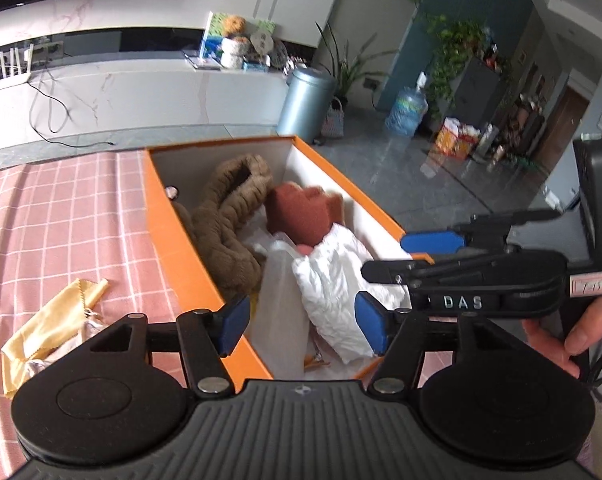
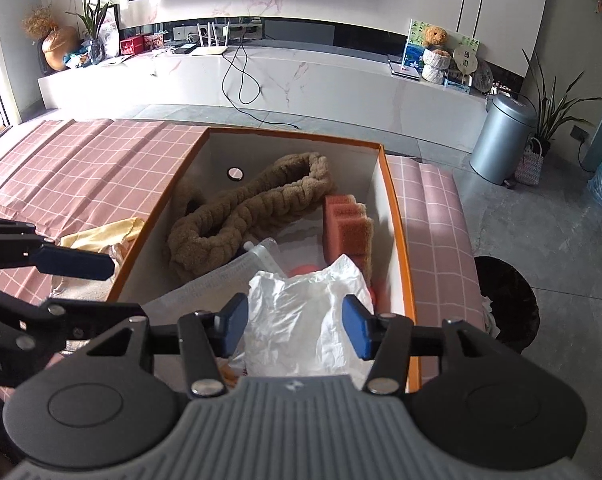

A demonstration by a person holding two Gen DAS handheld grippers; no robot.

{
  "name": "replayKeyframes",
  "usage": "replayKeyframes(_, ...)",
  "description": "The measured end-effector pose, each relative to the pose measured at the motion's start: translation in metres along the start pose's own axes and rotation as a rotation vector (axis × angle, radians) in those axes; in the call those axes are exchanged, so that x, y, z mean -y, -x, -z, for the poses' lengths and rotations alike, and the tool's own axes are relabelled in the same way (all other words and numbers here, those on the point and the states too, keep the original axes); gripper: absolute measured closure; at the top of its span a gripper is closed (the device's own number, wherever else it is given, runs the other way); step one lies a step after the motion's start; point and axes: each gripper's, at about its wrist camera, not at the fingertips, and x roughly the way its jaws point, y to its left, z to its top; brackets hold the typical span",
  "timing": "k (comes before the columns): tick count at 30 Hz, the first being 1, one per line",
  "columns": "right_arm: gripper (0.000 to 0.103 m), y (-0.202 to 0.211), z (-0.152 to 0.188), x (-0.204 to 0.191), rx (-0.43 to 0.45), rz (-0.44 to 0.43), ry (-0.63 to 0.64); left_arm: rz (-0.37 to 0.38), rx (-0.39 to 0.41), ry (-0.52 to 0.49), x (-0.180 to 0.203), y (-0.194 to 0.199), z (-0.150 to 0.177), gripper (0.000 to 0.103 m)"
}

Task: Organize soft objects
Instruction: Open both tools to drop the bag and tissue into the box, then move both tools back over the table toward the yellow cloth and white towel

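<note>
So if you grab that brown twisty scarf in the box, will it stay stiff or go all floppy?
Probably floppy: the scarf lies in loose loops, slumped over itself. It looks fluffy, so likely light for its size, and not slippery. One end may trail and drag over the sponge beside it.

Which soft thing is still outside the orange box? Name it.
The yellow cloth, lying on the pink checked tablecloth left of the box. The brown scarf, sponge and white bag are inside.

A: Box (image 2: pixel 397 216): smooth card, orange outside, matt white inside. Scarf (image 2: pixel 245 212): chunky brown knit.
B: Sponge (image 2: pixel 347 228) coarse, porous. Bag (image 2: pixel 301 320) thin crinkled plastic. Worktop (image 2: pixel 81 160) under checked cloth.
</note>
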Motion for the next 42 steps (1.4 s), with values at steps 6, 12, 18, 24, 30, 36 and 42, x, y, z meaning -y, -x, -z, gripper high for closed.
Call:
replayKeyframes(6,0.051,-0.008,-0.005,-0.015,-0.003,-0.068,-0.032,-0.030,0.061,0.077,-0.021,0.011,-0.003,0.034)
replayKeyframes(12,0.057,-0.024,-0.010,-0.031,-0.029,-0.109,-0.020,-0.043,0.071,0.127,-0.038,0.009,-0.001,0.039)
replayKeyframes(18,0.059,-0.048,-0.012,-0.033,-0.076,-0.138,-0.063,-0.013,0.055,0.143,-0.047,-0.002,0.004,0.051)
replayKeyframes(24,0.083,-0.085,-0.012,-0.035,-0.190,-0.197,-0.098,-0.028,0.032,0.173,-0.058,-0.010,0.011,0.051)
replayKeyframes(30,0.091,-0.108,-0.007,-0.039,-0.281,-0.183,-0.087,-0.030,0.019,0.179,-0.063,-0.010,0.016,0.051)
replayKeyframes(36,0.086,-0.069,-0.006,-0.047,-0.139,-0.126,-0.071,-0.017,0.065,0.150,-0.059,0.002,0.021,0.051)
replayKeyframes(42,0.080,-0.017,0.007,-0.072,0.074,-0.067,-0.061,-0.035,0.141,0.070,-0.051,0.029,0.031,0.051)
